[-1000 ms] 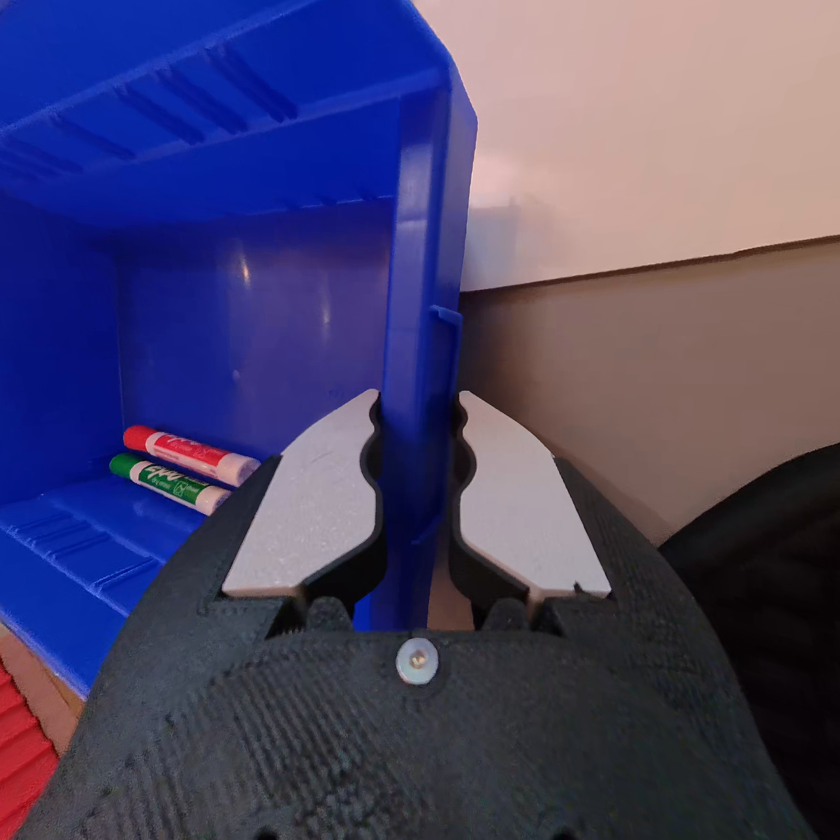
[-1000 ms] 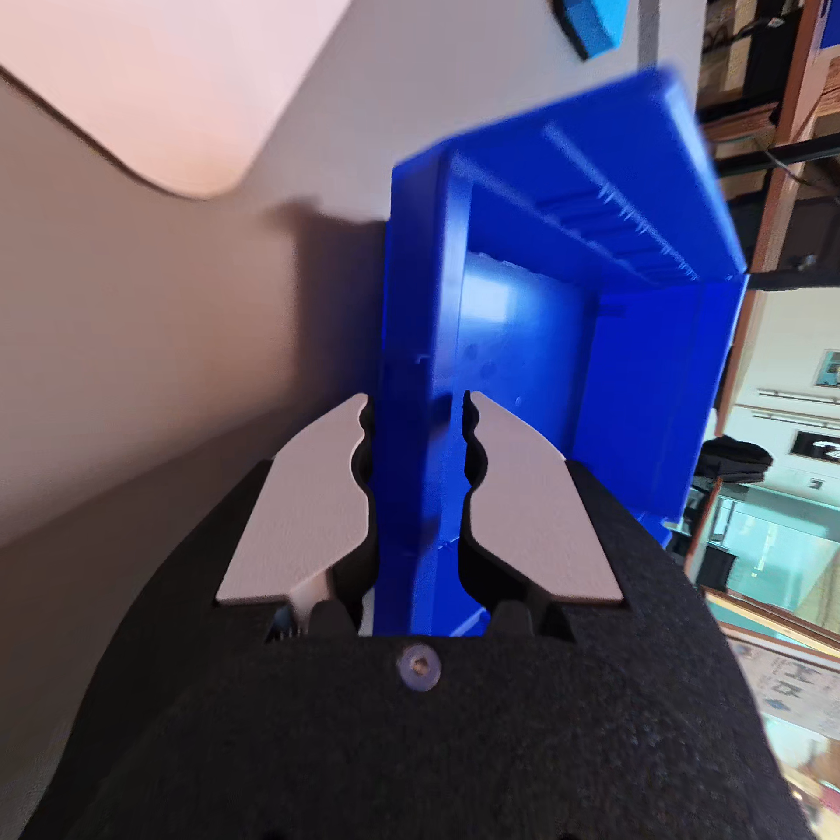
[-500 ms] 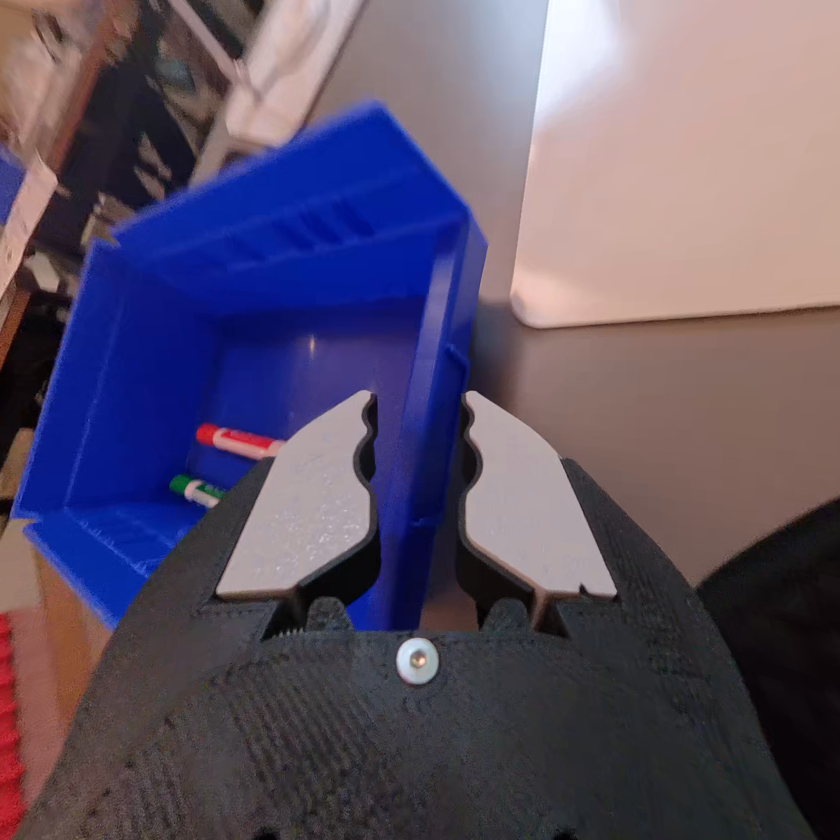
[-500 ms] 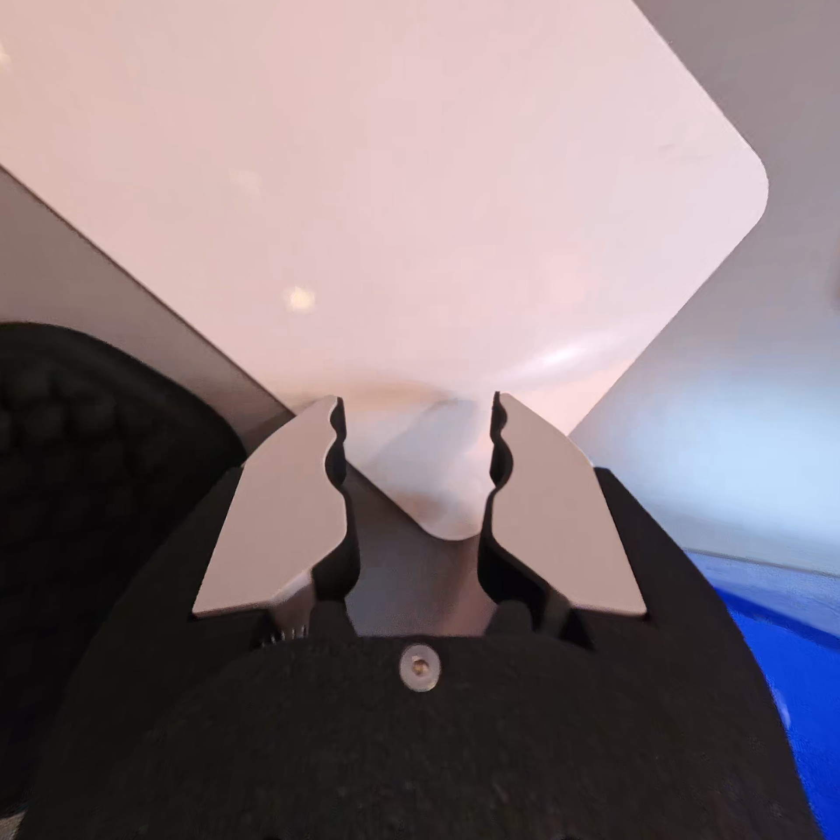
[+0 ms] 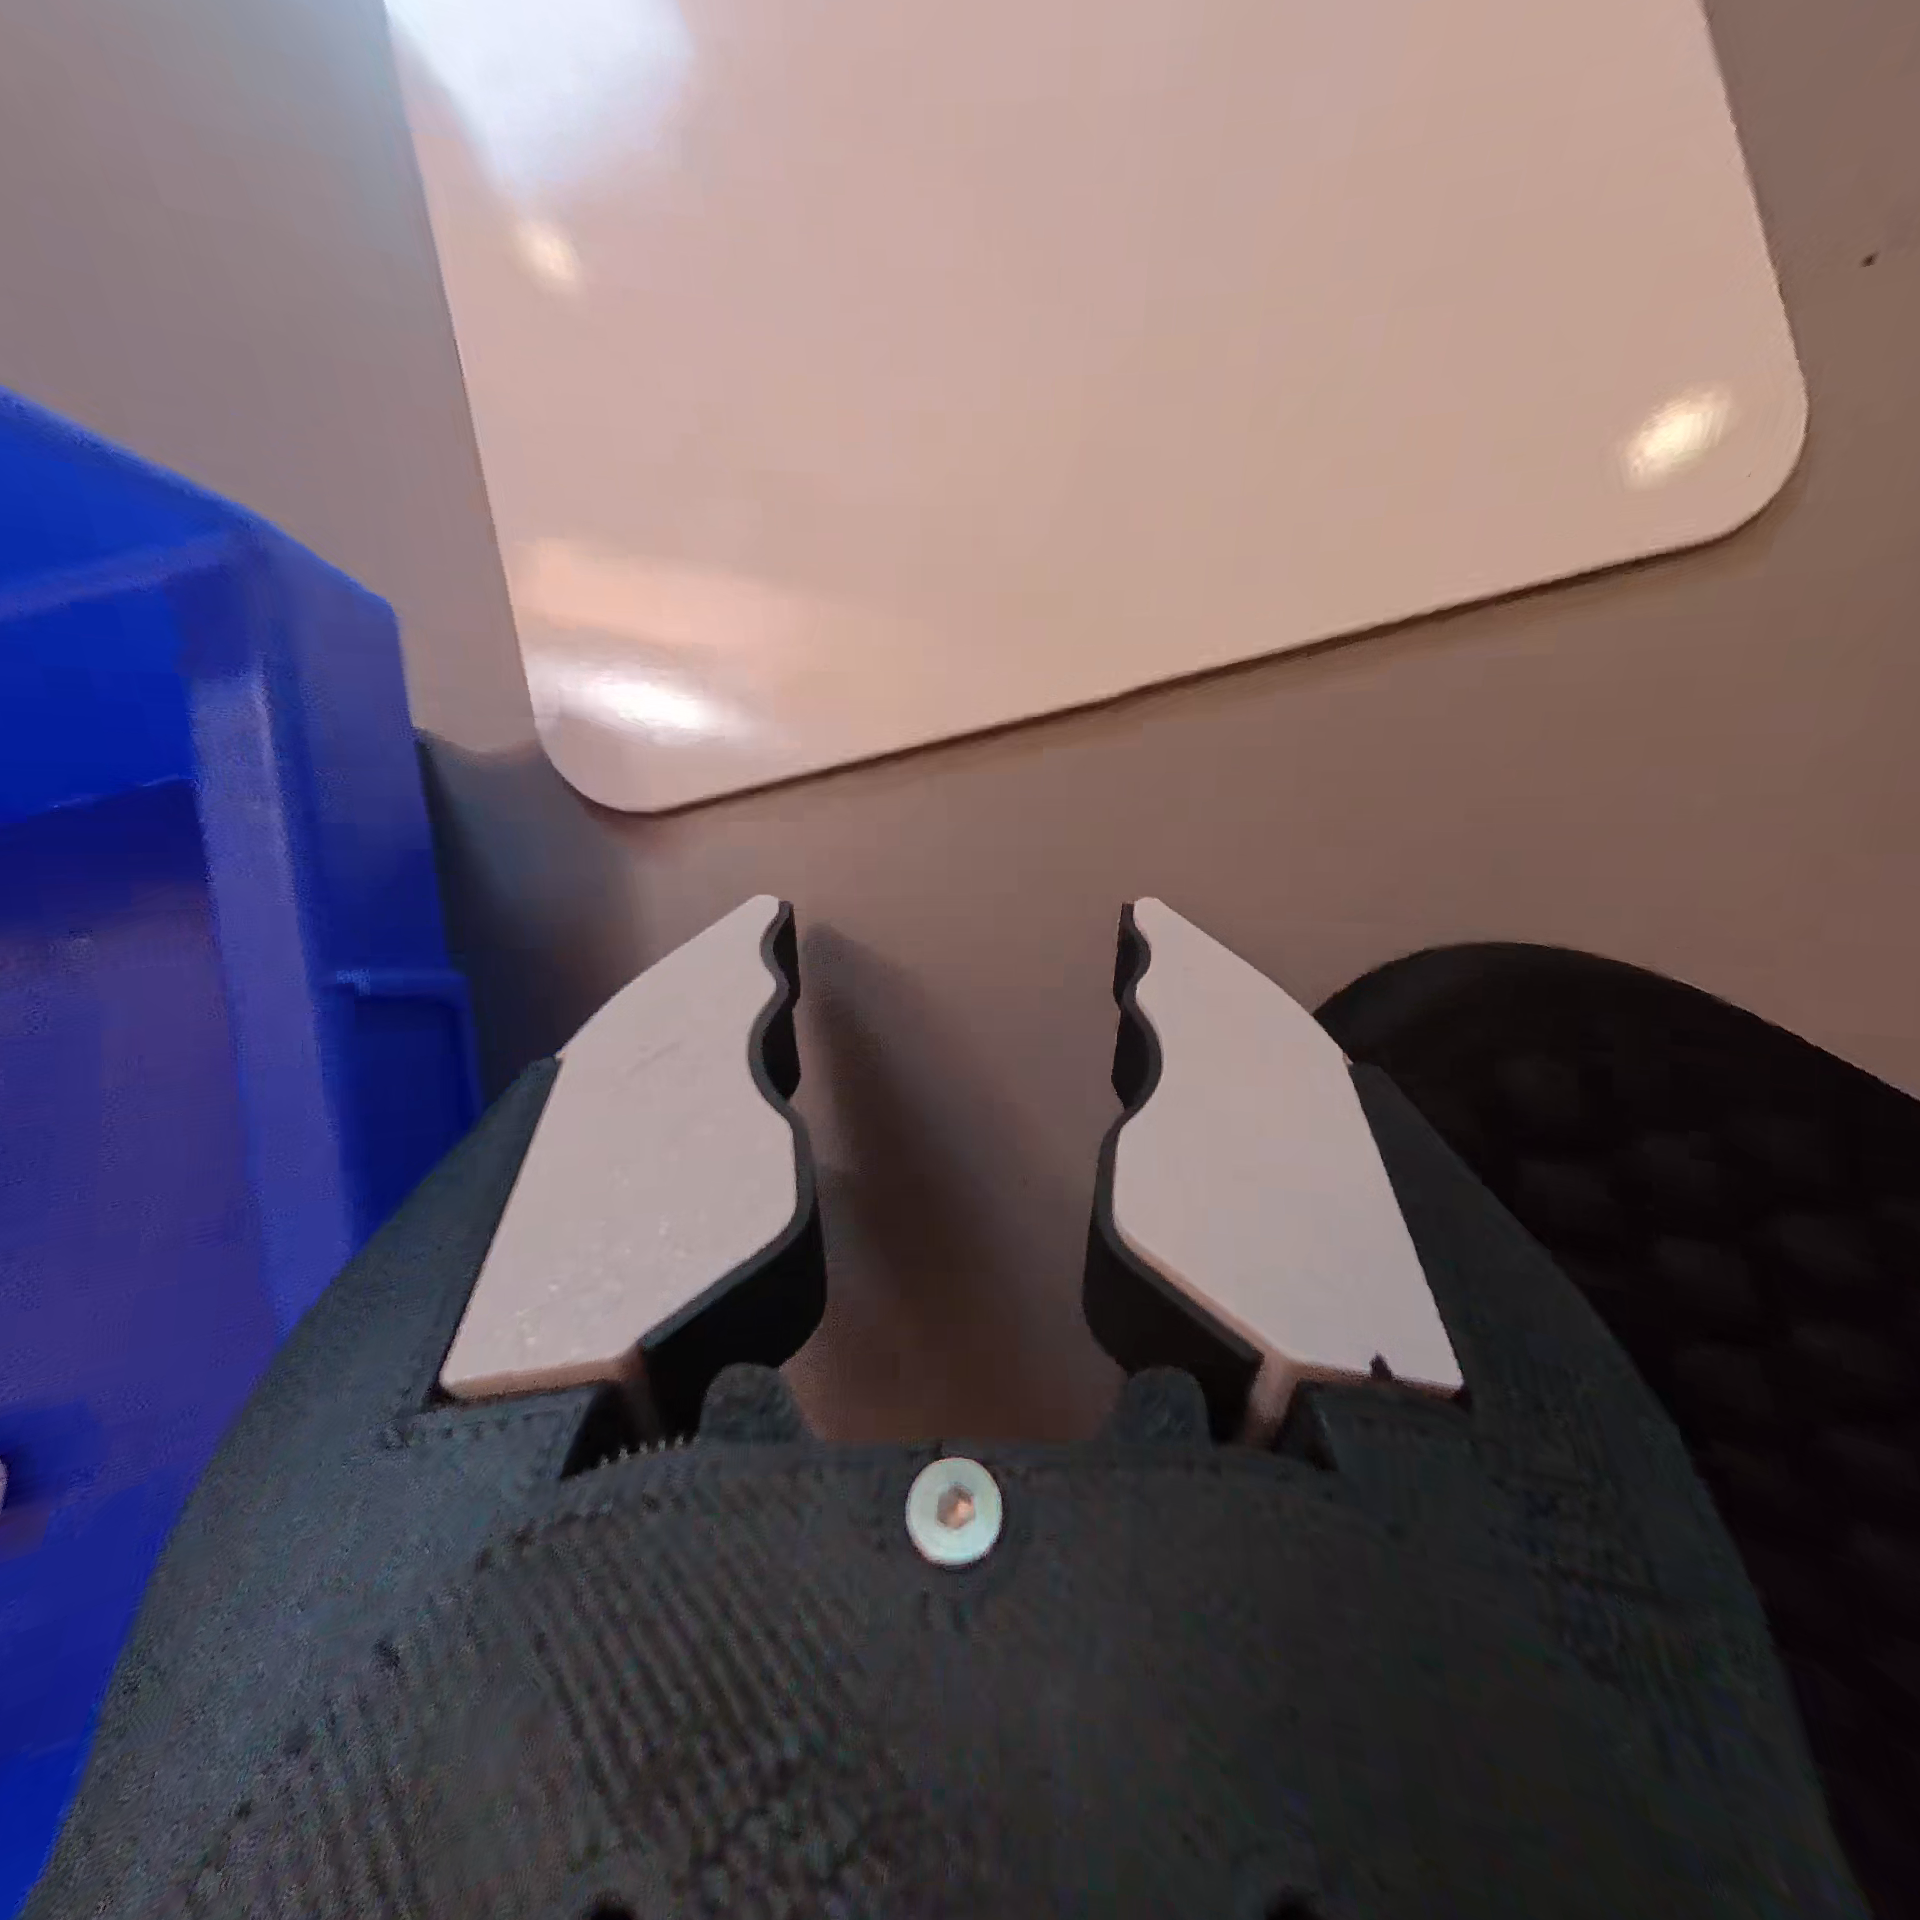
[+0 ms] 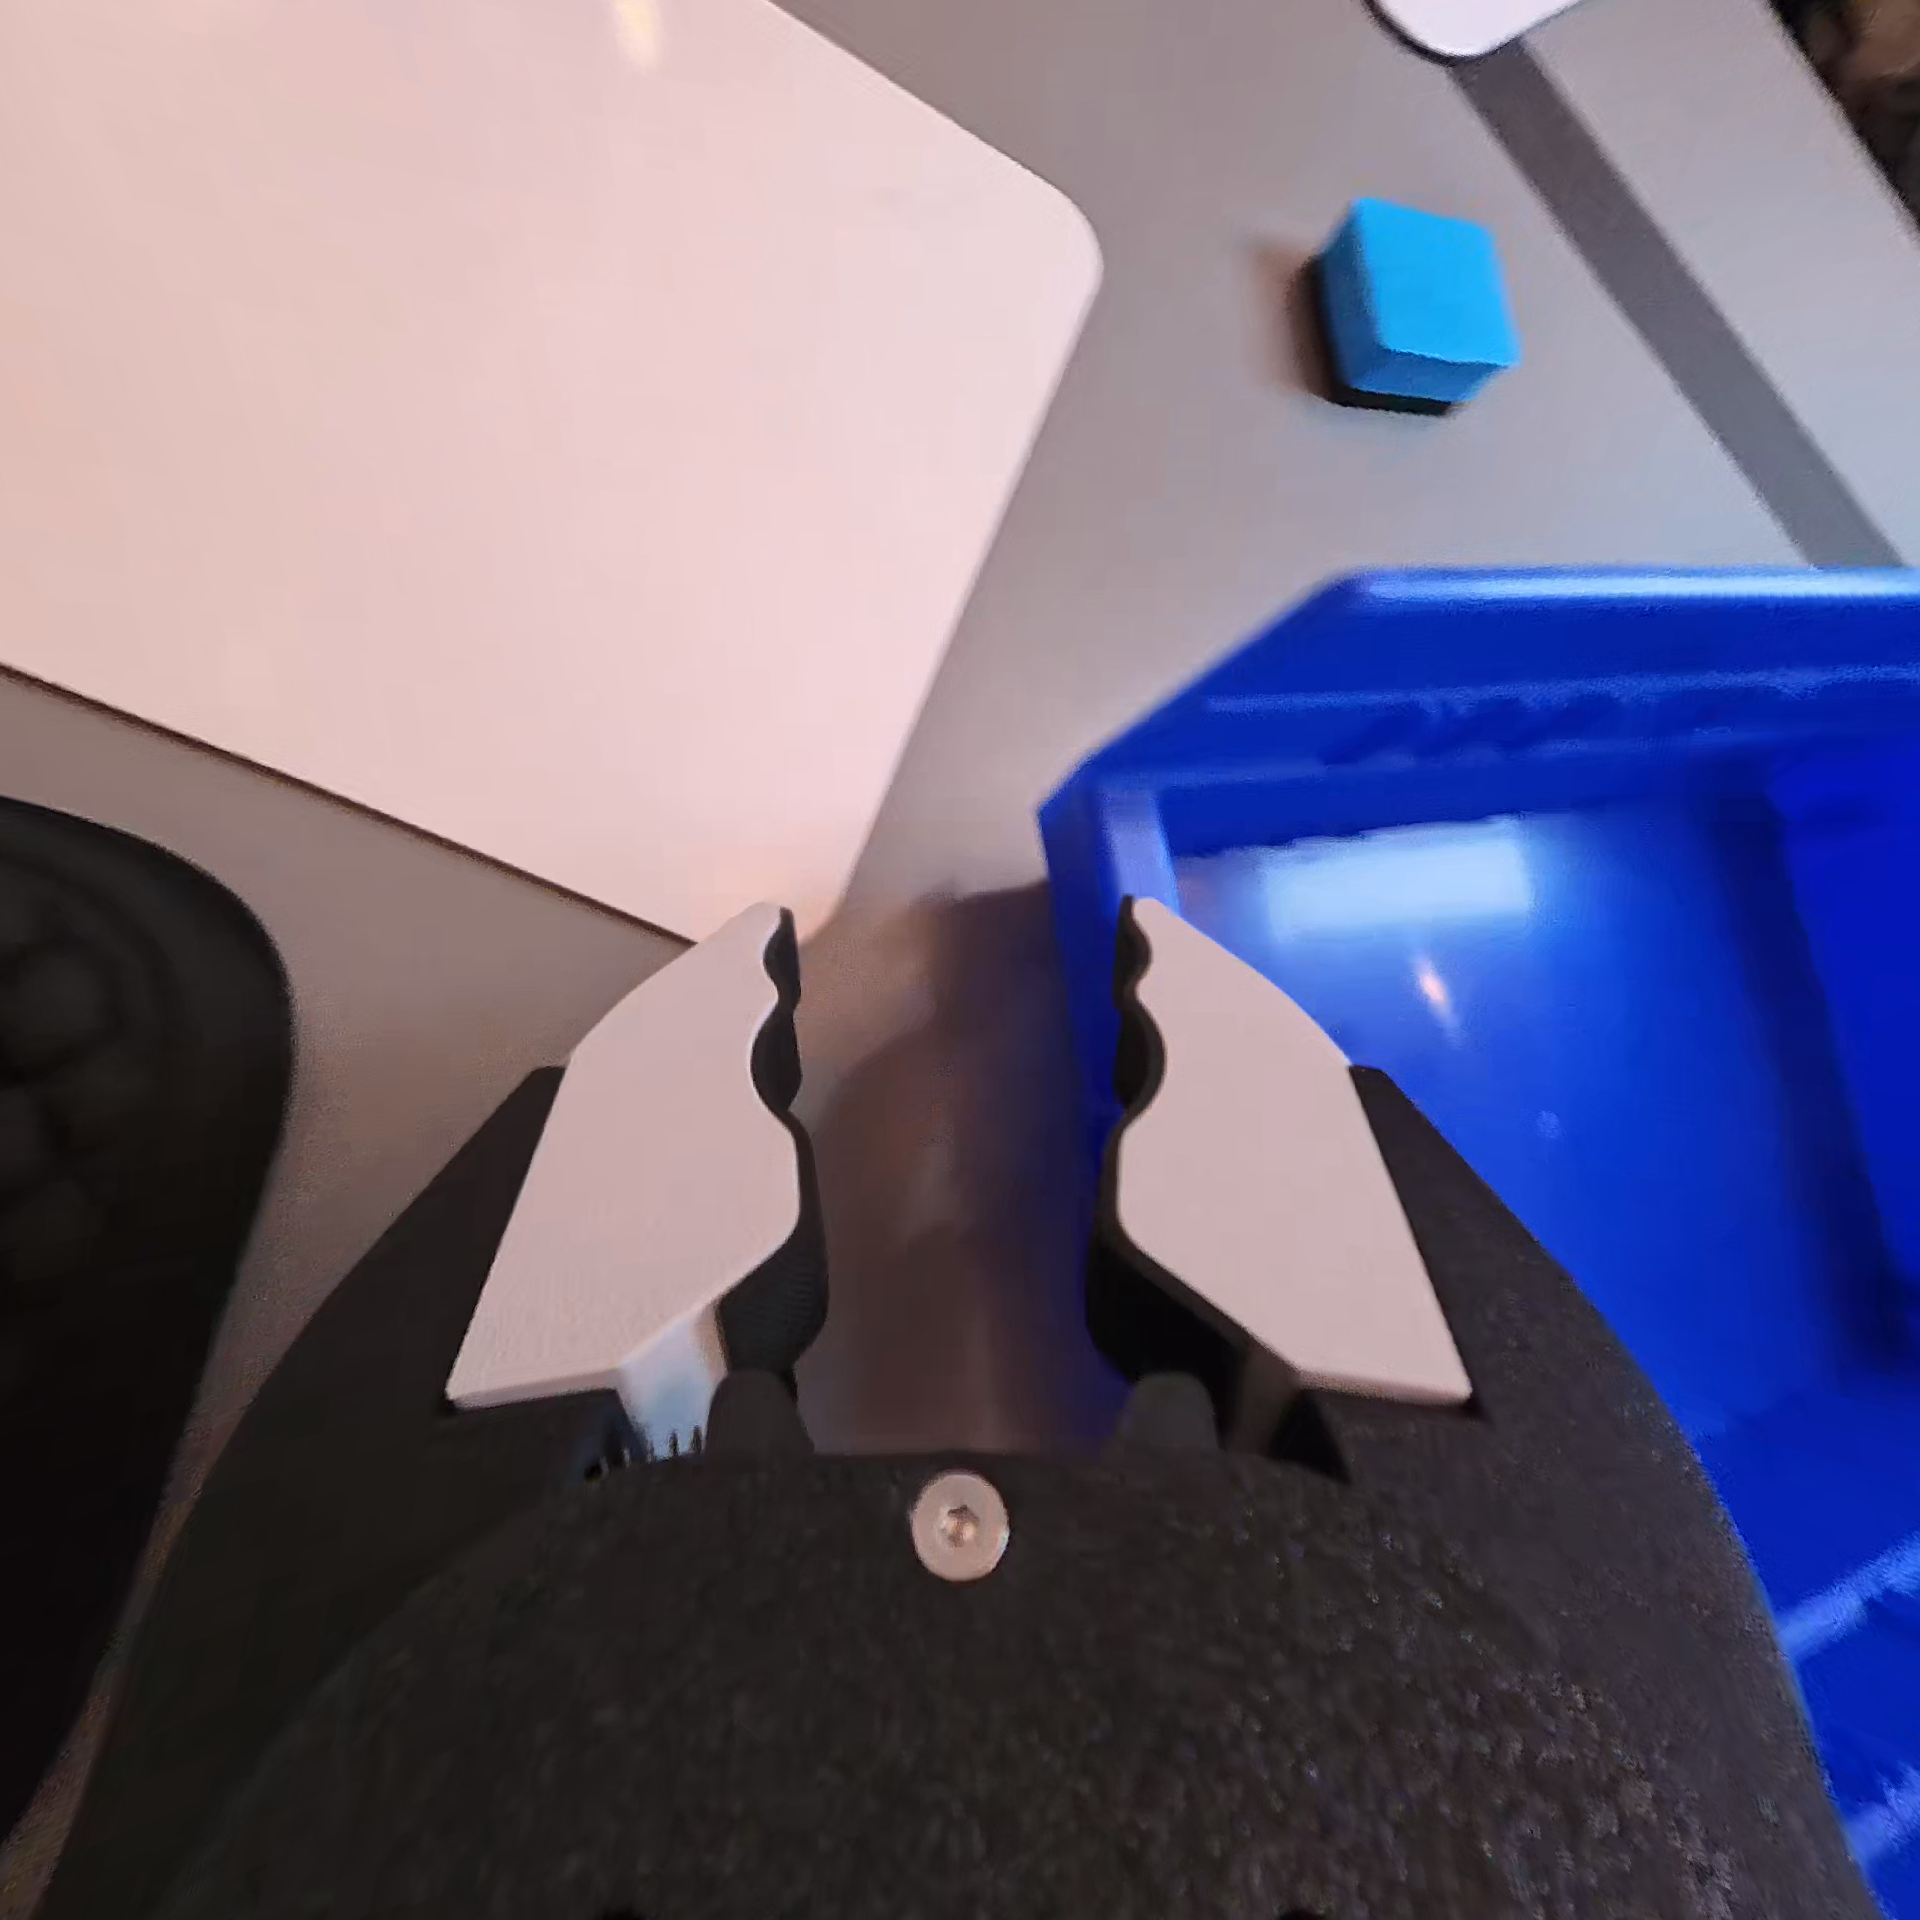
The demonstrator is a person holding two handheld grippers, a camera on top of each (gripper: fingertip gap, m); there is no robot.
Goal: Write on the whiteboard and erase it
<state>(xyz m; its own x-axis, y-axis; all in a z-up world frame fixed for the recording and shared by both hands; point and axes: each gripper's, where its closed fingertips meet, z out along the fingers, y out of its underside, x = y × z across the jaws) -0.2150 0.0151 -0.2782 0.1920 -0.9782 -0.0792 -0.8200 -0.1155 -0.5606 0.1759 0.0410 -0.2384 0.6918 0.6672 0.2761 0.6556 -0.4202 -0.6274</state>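
Observation:
A blank white whiteboard [image 5: 1091, 395] lies flat on the grey table; it also shows in the right wrist view [image 6: 468, 436]. My left gripper [image 5: 956, 925] is open and empty over bare table, just short of the board's near edge. My right gripper [image 6: 956, 925] is open and empty, between the board's corner and the blue bin [image 6: 1558, 987]. A small blue eraser block [image 6: 1413, 312] sits on the table beyond the bin. The bin's wall also shows at the left of the left wrist view [image 5: 208, 987]. No markers are in view.
A black textured object [image 5: 1683, 1247] lies at the right of the left wrist view; a similar one [image 6: 114, 1039] shows at the left of the right wrist view. A white object's corner [image 6: 1475, 21] and a dark strip lie at the far right. The left gripper's tips are roughly 40 cm from the right gripper's. About 20 cm separates my right fingertips from the small blue eraser block [image 6: 1413, 312].
Both grippers have let go of the blue bin's walls and opened. The bin now stands on the table. Both views have swung toward the whiteboard.

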